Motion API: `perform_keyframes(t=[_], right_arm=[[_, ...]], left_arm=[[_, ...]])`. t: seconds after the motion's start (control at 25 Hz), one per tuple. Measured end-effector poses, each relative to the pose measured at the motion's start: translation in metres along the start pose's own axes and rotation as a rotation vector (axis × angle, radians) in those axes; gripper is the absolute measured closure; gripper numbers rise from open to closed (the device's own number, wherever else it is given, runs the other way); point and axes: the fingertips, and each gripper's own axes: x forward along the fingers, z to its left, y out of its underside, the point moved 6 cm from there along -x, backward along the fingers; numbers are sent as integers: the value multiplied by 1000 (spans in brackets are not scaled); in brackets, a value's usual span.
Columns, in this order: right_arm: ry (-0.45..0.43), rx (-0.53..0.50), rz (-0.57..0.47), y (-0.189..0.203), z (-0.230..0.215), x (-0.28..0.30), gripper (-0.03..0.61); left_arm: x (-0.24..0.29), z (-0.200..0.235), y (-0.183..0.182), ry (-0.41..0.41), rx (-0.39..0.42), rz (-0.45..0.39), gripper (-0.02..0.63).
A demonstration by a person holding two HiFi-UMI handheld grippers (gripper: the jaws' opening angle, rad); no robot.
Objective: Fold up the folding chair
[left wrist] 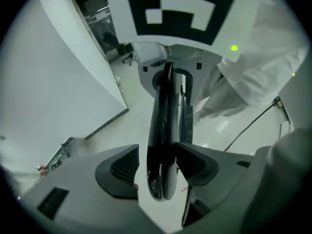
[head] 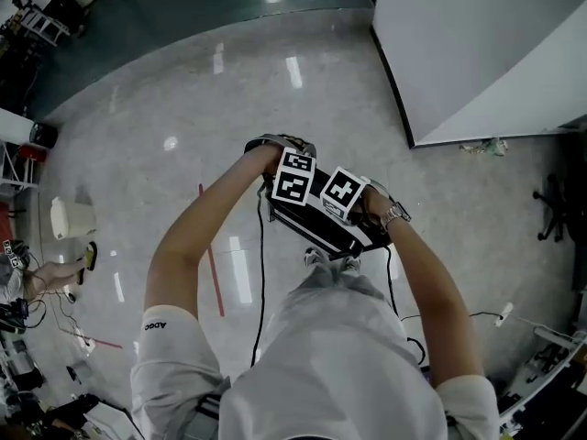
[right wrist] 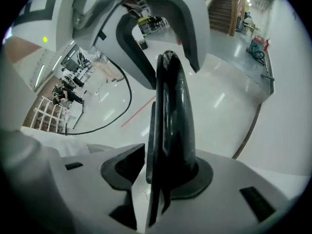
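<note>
Black glossy folding chair [head: 337,235] looks collapsed flat, held edge-up in front of person's waist, clear of the pale polished floor [head: 174,108]. Shoes visible just under it.

L gripper [head: 292,187] & R gripper [head: 342,194] sit side by side on chair's top edge, marker cubes nearly touching, both pointing steeply down.

L gripper view: chair [left wrist: 163,140] runs straight down the middle between the jaws of L gripper [left wrist: 158,165]. Jaws narrowed around it, holding. One pad hard against the rim; other pad v. close, w/ a thin sliver of floor showing beside it. Rounded end of rim sticks out just past the pads. Far end of chair reaches the other gripper at top of view.

R gripper view: chair [right wrist: 170,126] again centred between the jaws of R gripper [right wrist: 156,173]. Jaws set narrow, clamped on it. One pad wraps snug against the thick rim; a thin flat edge lies right by the other pad.

Red line [head: 213,264] on floor to person's left; white panel [head: 477,44] stands well apart, ahead-right.
</note>
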Motion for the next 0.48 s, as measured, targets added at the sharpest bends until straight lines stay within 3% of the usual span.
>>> perform_keyframes(t=[0.12,0.2,0.28,0.36,0.48], right_arm=[[5,5,-9,1,9,-2,420],[-2,18,-17,2,12,-1,431],[-16,32,-31,4,13,-2,440],[-51,57,-56,6,11,-6,449],[-180,150,-140,17,5,-14,449]], left_arm=[[13,-16,-17,197,57,-16,368],[29,-29,-25,273,93,-36,393],[37,-33,-29,282,99,-55,506],[35,-31,-32,292,92,-45,522],[33,-31,-35,306,79,-27,529]])
